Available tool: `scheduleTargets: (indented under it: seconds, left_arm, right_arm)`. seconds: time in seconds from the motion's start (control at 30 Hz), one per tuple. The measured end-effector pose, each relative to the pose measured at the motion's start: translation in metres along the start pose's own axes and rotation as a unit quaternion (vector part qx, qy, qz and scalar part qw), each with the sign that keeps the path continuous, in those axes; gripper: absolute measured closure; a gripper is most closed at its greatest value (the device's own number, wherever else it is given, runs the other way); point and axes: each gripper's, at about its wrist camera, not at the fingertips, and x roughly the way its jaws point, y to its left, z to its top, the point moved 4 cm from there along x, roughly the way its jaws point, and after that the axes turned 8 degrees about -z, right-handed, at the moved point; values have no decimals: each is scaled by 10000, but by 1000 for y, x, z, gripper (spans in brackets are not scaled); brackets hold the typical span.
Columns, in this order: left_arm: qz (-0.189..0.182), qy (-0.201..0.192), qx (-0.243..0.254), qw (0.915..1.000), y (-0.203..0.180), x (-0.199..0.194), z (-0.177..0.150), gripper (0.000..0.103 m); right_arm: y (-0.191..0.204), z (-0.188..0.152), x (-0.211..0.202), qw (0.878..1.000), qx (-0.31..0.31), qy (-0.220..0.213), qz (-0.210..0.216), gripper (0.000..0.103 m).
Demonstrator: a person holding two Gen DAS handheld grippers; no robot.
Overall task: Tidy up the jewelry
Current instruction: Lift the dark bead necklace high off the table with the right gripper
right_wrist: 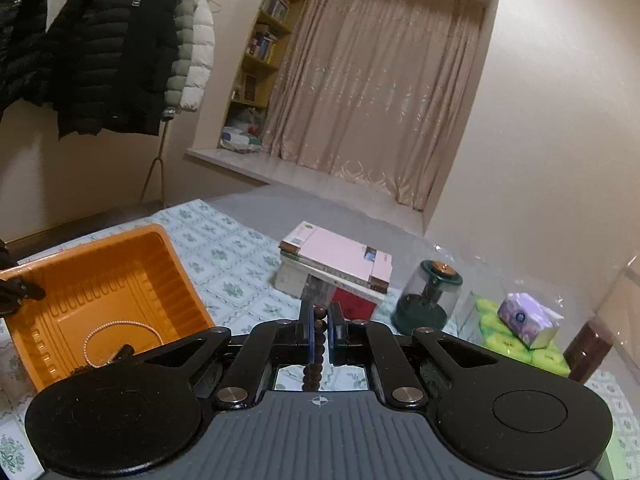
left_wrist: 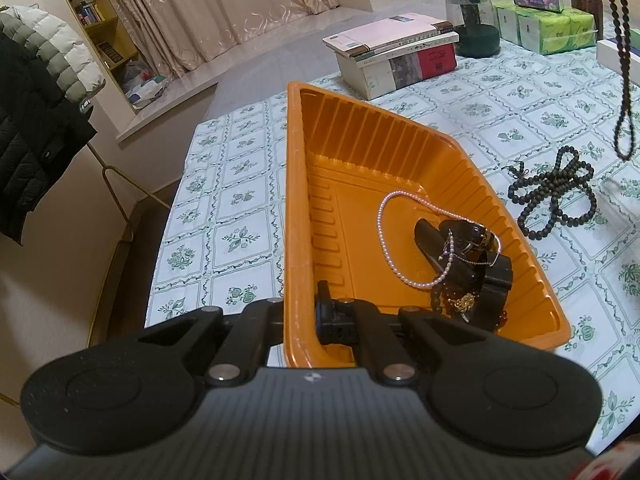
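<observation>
An orange plastic tray [left_wrist: 372,136] lies on the flowered tablecloth. My left gripper [left_wrist: 300,316] is shut on its near side wall. In the tray lie a pink pearl necklace [left_wrist: 384,236], a thin chain, black clips [left_wrist: 472,264] and a dark bracelet with a gold charm [left_wrist: 464,302]. A pile of dark wooden beads [left_wrist: 552,192] rests on the cloth to the right of the tray. My right gripper [right_wrist: 320,320] is raised above the table, shut on a long dark bead strand [right_wrist: 316,364]. That bead strand [left_wrist: 622,60] hangs from the top right of the left wrist view.
A stack of books [left_wrist: 396,52] stands behind the tray, with a dark green glass-domed jar [left_wrist: 474,20] and green tissue packs [left_wrist: 548,28] to its right. A brown box [right_wrist: 588,352] is at the far right. Jackets [right_wrist: 112,48] hang on a rack left of the table.
</observation>
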Motion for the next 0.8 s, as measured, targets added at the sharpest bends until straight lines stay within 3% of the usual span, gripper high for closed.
scheduleTargets:
  seconds: [0.8]
  left_arm:
    - [-33, -14, -31, 10000, 1, 1, -1, 99]
  right_arm:
    - [49, 38, 4, 9966, -284, -337, 695, 97]
